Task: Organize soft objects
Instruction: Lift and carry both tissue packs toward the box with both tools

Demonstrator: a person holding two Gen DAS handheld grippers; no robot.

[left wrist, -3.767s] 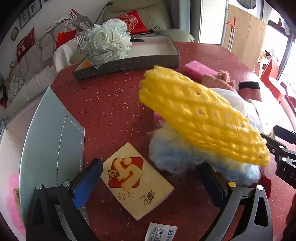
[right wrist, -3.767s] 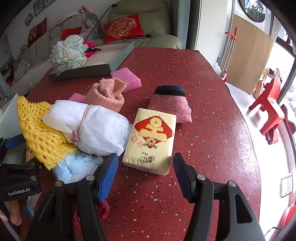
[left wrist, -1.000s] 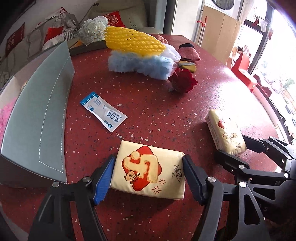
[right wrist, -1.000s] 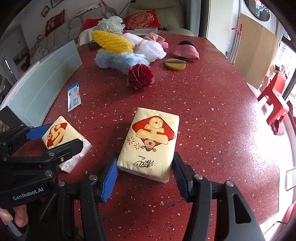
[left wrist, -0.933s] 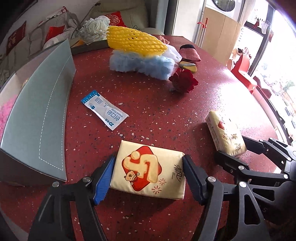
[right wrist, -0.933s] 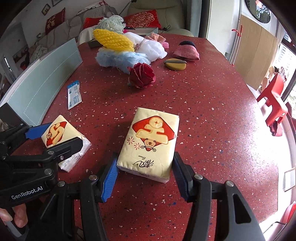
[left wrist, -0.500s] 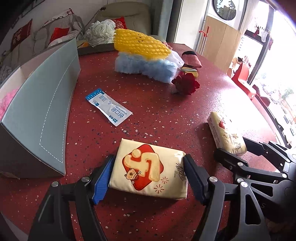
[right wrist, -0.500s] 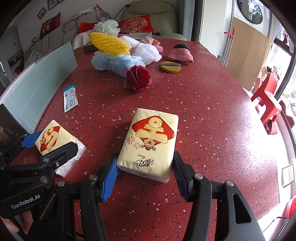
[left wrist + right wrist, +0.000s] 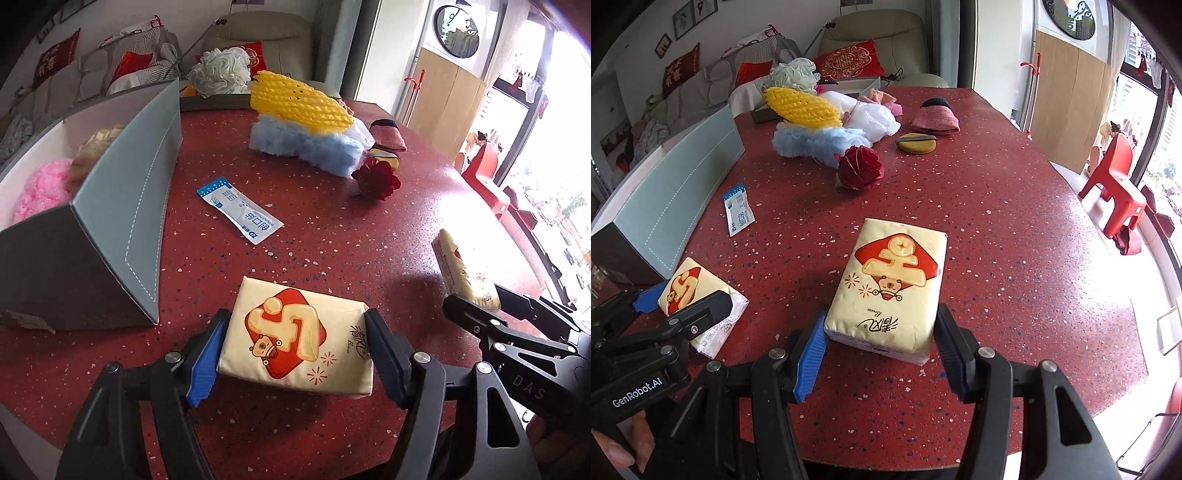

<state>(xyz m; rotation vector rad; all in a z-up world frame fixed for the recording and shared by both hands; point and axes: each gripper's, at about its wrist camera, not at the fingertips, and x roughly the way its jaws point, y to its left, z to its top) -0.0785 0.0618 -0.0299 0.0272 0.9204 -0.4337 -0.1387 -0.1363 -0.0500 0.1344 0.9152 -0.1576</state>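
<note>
Two cream tissue packs with red emblems are in hand. In the left wrist view, my left gripper [image 9: 297, 321] has its blue pads against both sides of one tissue pack [image 9: 295, 343], and its jaws are closing a little on it. My right gripper [image 9: 882, 314] is shut on the other tissue pack [image 9: 894, 273], holding its near end just over the red speckled table [image 9: 1015, 229]. The left gripper [image 9: 683, 295] and its pack [image 9: 683, 284] also show at the lower left of the right wrist view.
An open grey box [image 9: 122, 206] holding a pink fluffy thing [image 9: 40, 188] stands close on the left. A blue-white sachet [image 9: 240, 210], a red fabric rose [image 9: 376, 177] and a pile of yellow foam net [image 9: 295, 103] lie further back. Red chairs [image 9: 1115, 184] stand beyond the right edge.
Both grippers, open near the pile earlier, now grip a pack each near the table's front edge. Over the last second the left gripper drifted sideways, and the box's inside came into view.
</note>
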